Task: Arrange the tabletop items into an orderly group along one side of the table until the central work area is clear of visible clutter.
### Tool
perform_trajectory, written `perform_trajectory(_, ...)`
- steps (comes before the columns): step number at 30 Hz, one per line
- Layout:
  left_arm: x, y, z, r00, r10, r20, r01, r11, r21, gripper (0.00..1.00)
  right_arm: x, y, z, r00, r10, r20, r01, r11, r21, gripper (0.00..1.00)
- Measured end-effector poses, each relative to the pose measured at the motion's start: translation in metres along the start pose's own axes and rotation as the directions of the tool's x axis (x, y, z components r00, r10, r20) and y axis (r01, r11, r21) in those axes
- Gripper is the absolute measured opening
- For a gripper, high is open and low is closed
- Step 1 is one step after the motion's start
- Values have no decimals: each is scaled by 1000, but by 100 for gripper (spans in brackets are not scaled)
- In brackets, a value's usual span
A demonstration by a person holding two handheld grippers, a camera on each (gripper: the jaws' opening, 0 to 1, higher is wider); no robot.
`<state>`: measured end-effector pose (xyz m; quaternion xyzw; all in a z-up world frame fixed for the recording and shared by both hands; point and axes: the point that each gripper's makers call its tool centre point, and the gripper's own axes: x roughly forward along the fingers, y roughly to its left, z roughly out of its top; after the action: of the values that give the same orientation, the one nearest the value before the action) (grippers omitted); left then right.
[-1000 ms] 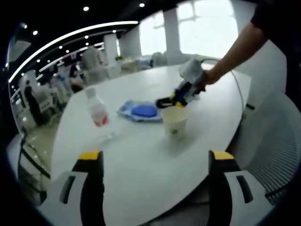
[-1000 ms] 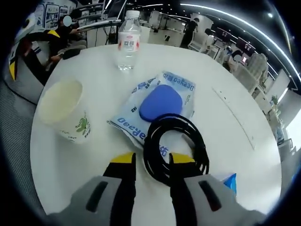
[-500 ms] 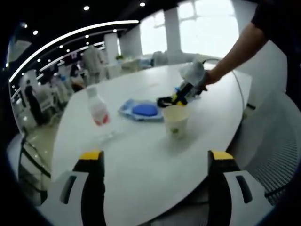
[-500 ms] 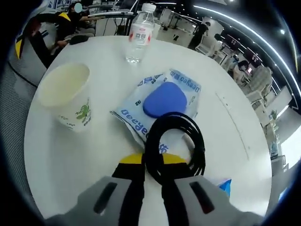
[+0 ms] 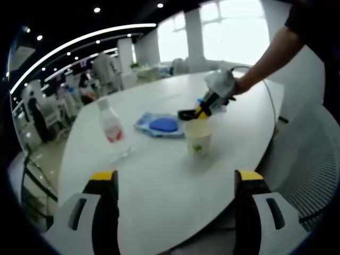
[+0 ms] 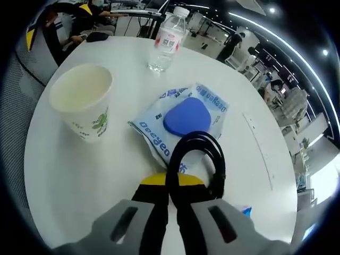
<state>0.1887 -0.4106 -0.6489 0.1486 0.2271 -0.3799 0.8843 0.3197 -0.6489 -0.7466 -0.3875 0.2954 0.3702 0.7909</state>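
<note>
- Compared with one second ago, the jaws of the right gripper [image 6: 171, 192] have come together on the black cable coil [image 6: 195, 159], and in the right gripper view the coil now stands up a little from the white table [image 6: 74, 175] instead of lying flat.
- Now the right gripper pinches the near side of the coil; its yellow tips are almost touching, with only the strands between them.
- In the left gripper view the right gripper [image 5: 203, 110] shows far off, held by a hand [image 5: 234, 87], with the coil [image 5: 187, 114] at its tip.
- Just beyond the coil lies the blue-and-white packet [image 6: 183, 122]; the coil overlaps its near edge.
- To the left of the packet stands the paper cup [image 6: 85, 101], upright and open. I cannot tell if anything is inside.
- Farther away stands the water bottle [image 6: 167, 40], upright with its cap on.
- The left gripper [image 5: 175, 183] hangs spread wide over the near table edge and holds nothing.
- I judge the cable is light and floppy, so loops can slip out or drag the thin packet along; a pinch across all strands together seems best.
- The cup looks light and easy to crush or tip; hold it low on the wall with a soft grip.
- The bottle seems heavier and smooth; the body is a good place to grasp.
</note>
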Motion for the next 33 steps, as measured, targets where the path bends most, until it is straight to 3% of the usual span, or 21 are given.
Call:
perform_trajectory(11, 0, -1, 1, 1000, -2, 5, 2, 1000, 7, 87, -14, -6, 6, 999, -34, 19, 34, 999, -26, 2)
perform_trajectory(33, -1, -4, 6, 1000, -14, 26, 14, 1000, 7, 87, -46, -34, 28, 985, -150, 85, 149, 989, 10, 1)
